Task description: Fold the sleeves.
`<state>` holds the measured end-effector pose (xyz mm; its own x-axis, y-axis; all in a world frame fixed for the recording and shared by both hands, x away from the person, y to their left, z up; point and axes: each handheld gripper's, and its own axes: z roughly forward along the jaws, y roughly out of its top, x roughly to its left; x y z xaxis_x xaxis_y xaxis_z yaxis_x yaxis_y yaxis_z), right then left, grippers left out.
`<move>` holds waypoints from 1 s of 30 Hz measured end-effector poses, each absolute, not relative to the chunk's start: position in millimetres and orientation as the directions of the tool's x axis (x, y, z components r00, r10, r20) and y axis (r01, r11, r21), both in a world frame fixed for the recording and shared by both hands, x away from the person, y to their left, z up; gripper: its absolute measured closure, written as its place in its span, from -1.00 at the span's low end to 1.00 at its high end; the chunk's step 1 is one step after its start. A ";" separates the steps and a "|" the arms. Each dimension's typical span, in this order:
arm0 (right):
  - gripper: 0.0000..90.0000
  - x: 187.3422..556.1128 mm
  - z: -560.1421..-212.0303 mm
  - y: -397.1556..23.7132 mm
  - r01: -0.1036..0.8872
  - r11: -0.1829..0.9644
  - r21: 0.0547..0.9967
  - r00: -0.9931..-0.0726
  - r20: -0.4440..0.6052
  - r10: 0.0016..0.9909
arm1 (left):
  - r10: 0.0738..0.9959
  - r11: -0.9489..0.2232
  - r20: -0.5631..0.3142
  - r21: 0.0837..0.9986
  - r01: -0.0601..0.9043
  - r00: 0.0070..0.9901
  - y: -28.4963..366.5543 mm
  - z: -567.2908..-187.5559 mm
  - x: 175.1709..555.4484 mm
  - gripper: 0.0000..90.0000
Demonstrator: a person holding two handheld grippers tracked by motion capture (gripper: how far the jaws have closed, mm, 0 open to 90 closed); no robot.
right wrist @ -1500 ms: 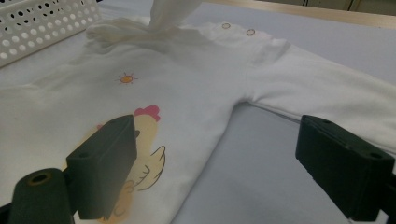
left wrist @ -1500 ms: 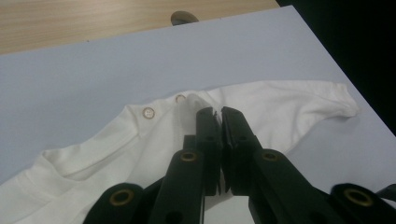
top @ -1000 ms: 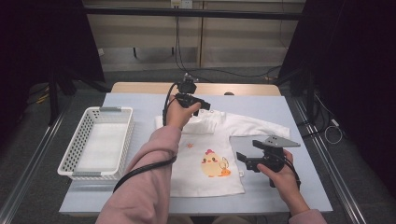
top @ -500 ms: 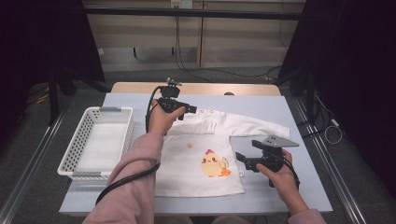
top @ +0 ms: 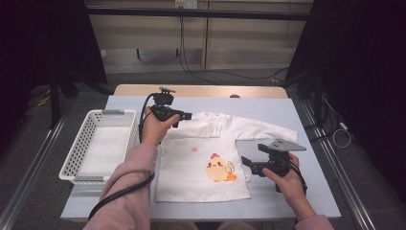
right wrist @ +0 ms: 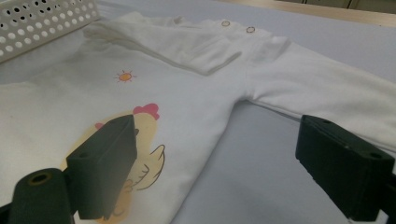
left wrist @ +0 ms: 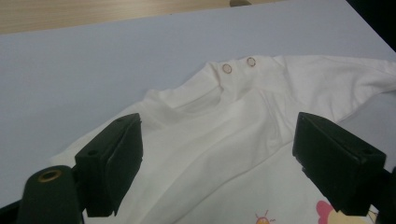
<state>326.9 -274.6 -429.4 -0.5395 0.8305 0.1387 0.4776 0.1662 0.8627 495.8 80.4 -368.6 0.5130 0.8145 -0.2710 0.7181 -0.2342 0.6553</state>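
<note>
Shirt (top: 206,155) flat betw. both grippers; left gripper (top: 184,116) just opened, probably above folded sleeve; right gripper (top: 248,165) open.

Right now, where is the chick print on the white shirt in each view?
High view: chick print low on the shirt's front, near the right gripper.
Left gripper view: its red comb at the bottom right edge.
Right gripper view: lower left.
Shared landmark: two snap buttons.
</note>
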 end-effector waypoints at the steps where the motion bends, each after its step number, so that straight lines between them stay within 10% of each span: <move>1: -0.72 327.1 -429.5 -274.2 0.476 0.167 0.863 -0.542 0.138 0.829 | 0.820 -0.230 -0.267 0.656 0.718 0.507 82.8 -370.1 495.3 -0.64; 10: -0.71 327.7 -429.7 -273.3 0.481 0.166 0.861 -0.539 0.141 0.830 | 0.831 -0.230 -0.261 0.642 0.731 0.491 100.3 -382.1 490.2 -0.63; 30: -0.71 326.7 -428.8 -272.6 0.477 0.168 0.863 -0.544 0.139 0.828 | 0.853 -0.229 -0.293 0.533 0.814 0.432 109.1 -417.1 477.9 0.49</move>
<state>326.7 -272.6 -428.8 -0.5437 0.8276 0.1393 0.4772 0.1683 0.8625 477.9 109.1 -417.1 0.4317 0.8532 -0.2926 0.8145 -0.2294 0.5329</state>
